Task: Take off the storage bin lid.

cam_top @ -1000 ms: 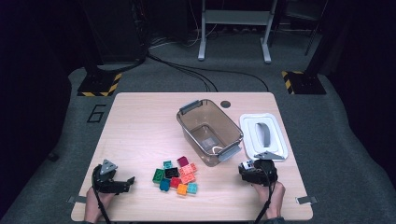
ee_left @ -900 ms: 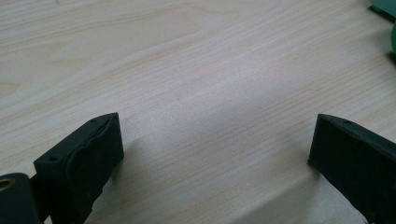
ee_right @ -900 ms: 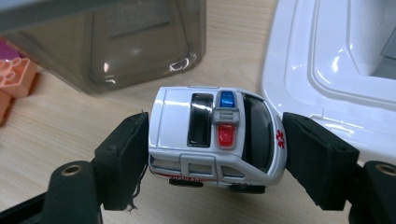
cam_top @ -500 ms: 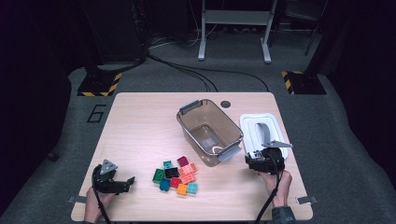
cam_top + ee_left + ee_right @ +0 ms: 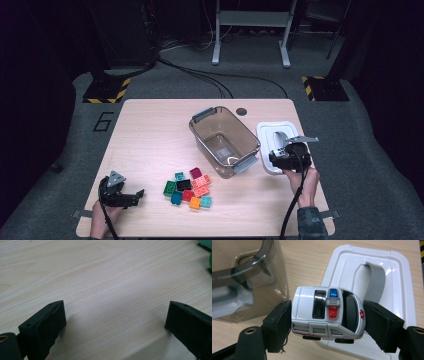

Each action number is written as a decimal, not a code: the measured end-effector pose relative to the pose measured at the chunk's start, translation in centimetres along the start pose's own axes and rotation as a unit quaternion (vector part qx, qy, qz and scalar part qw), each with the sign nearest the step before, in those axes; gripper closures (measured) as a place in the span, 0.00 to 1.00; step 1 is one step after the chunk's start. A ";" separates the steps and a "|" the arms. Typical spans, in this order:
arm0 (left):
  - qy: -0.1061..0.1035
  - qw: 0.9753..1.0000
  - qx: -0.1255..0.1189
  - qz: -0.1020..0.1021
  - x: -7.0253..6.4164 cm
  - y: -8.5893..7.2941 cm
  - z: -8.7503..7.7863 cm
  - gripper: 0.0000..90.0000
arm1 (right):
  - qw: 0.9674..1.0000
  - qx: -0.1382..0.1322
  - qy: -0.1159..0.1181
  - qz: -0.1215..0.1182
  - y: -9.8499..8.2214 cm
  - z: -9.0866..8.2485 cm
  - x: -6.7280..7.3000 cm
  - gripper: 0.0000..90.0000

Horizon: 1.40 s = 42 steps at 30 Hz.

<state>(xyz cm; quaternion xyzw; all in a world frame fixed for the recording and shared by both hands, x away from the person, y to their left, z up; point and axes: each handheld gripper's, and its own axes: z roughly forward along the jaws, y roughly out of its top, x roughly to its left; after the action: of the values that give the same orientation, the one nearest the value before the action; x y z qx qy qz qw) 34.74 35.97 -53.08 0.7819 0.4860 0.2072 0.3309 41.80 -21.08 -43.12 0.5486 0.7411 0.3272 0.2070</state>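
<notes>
A white toy ambulance (image 5: 327,312) with a blue and a red roof light hangs above the table, and my right gripper (image 5: 327,325) is shut on its front and back ends. In the high view that right gripper (image 5: 278,159) hovers over the near edge of a white lid (image 5: 270,131), right of the clear brown bin (image 5: 200,120). The lid (image 5: 397,272) has a grey handle (image 5: 375,280). At the table's near left, my left gripper (image 5: 138,196) rests low and open. Its jaws (image 5: 115,320) stand wide over bare wood.
Several coloured bricks (image 5: 187,187) lie in a cluster between the two hands, near the front. A green brick edge (image 5: 206,243) shows ahead of the left jaws. The bin's grey latch (image 5: 234,300) is close on the ambulance's left. The table's right edge (image 5: 312,165) runs beside the right hand.
My right gripper, still holding the ambulance, has risen and moved away from the front edge, ending over the lid's near edge. The left gripper stayed put.
</notes>
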 end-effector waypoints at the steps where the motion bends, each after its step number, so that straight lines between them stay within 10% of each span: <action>1: 0.000 1.000 0.000 0.000 0.0 0.0 0.0 0.03 | 1.000 0.000 -0.002 -0.001 0.3 0.0 -0.1 0.28; 22: 0.001 1.000 -0.005 -0.002 0.0 0.0 0.1 0.03 | 1.000 -0.010 0.000 -0.026 6.6 -1.3 0.3 0.28; 42: 0.001 1.000 -0.005 -0.001 0.0 0.0 0.1 0.03 | 0.992 0.019 0.064 -0.108 9.3 -1.2 7.8 0.27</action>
<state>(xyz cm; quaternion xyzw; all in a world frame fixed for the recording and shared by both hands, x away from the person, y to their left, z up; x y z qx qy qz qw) 34.75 35.94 -53.15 0.7794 0.4865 0.2099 0.3343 44.86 -12.29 -35.26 0.4473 0.8136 0.3236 0.1825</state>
